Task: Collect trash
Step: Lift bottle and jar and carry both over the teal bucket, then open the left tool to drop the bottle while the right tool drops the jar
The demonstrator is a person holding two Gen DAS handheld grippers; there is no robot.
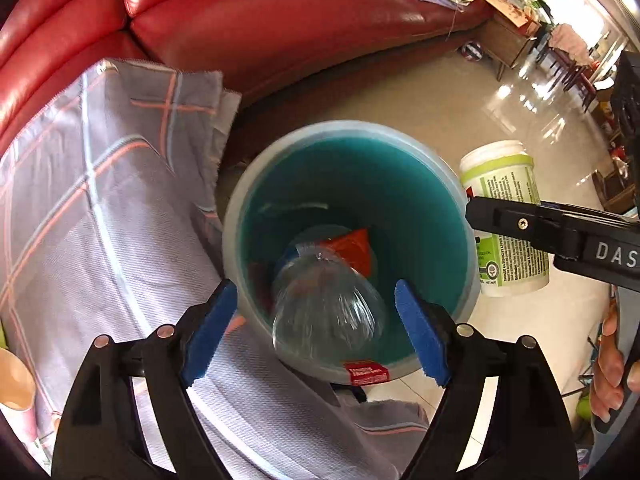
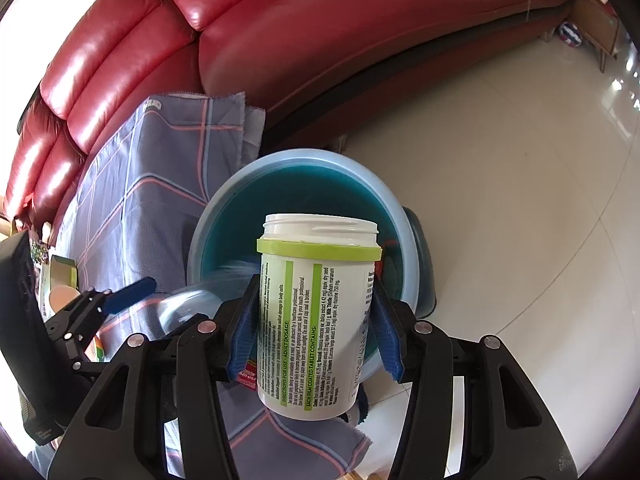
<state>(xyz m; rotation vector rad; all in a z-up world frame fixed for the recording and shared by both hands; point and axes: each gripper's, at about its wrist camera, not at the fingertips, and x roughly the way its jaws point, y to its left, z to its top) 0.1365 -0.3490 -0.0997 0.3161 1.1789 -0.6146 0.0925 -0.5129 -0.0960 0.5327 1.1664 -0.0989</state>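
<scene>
A light blue bin [image 1: 236, 216] with a teal inside stands on the floor beside the cloth-covered table. A clear plastic bottle [image 1: 326, 300], blurred, is in the bin's mouth over red wrappers [image 1: 352, 250]. My left gripper [image 1: 316, 320] is open just above the bin's near rim, with the bottle loose between its blue pads. My right gripper [image 2: 314, 324] is shut on a white lidless jar with a green label [image 2: 316, 320] and holds it over the bin [image 2: 396, 208]. The jar also shows at the right in the left wrist view [image 1: 504, 216].
A grey checked cloth [image 1: 100, 208] covers a low table left of the bin. A red leather sofa [image 1: 260, 28] runs behind. A paper cup [image 1: 16, 384] and a small box [image 2: 60, 276] sit at the table's left. Glossy tiled floor [image 2: 500, 160] lies to the right.
</scene>
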